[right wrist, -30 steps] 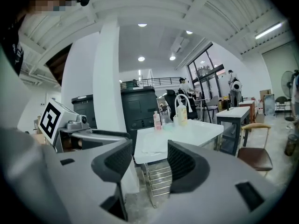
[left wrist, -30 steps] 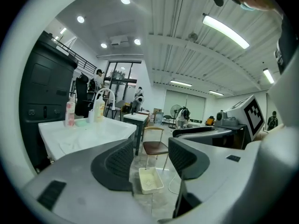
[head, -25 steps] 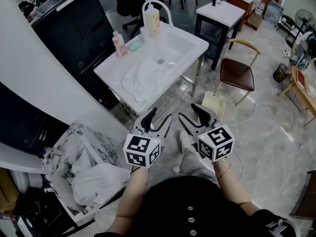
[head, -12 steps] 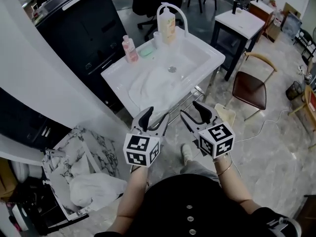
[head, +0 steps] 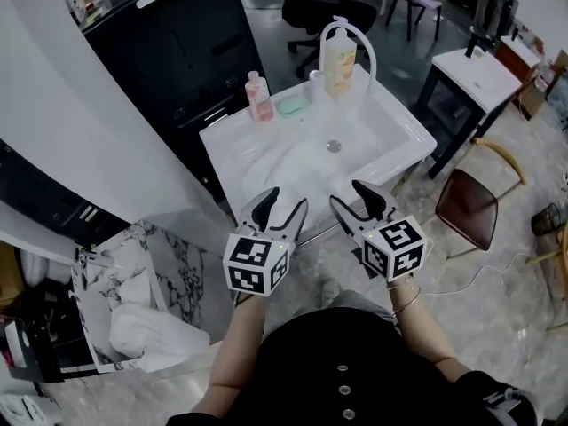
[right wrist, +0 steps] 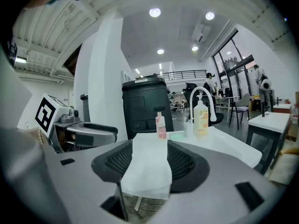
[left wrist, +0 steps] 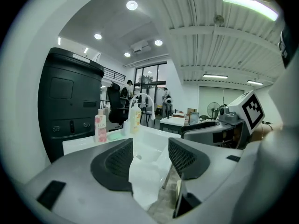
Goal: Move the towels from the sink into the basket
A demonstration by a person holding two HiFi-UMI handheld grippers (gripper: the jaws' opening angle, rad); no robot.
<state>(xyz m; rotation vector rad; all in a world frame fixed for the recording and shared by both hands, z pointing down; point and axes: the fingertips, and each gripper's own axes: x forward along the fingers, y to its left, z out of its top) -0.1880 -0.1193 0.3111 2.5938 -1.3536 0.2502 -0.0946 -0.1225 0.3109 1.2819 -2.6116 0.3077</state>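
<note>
A white towel (head: 293,169) lies in the white sink (head: 405,121) and hangs over its front rim. My left gripper (head: 286,200) and right gripper (head: 348,193) are side by side just in front of that rim, both open with nothing between the jaws. In the left gripper view the towel (left wrist: 145,181) shows through the gap, a little ahead. The right gripper view has the draped towel (right wrist: 147,167) straight ahead between its jaws. The marble-patterned basket (head: 111,269) stands on the floor at lower left with a white towel (head: 146,331) in it.
On the sink's back rim stand a pink bottle (head: 259,98), a green soap dish (head: 291,106) and a yellow pump bottle (head: 339,60) under the white faucet (head: 357,34). A black cabinet (head: 177,43) is behind it. A brown chair (head: 470,207) and a white side table (head: 475,67) stand to the right.
Both grippers have moved forward toward the sink, which now sits nearer and more central in the head view. The basket has slid toward the lower left. The jaws stay as wide as before.
</note>
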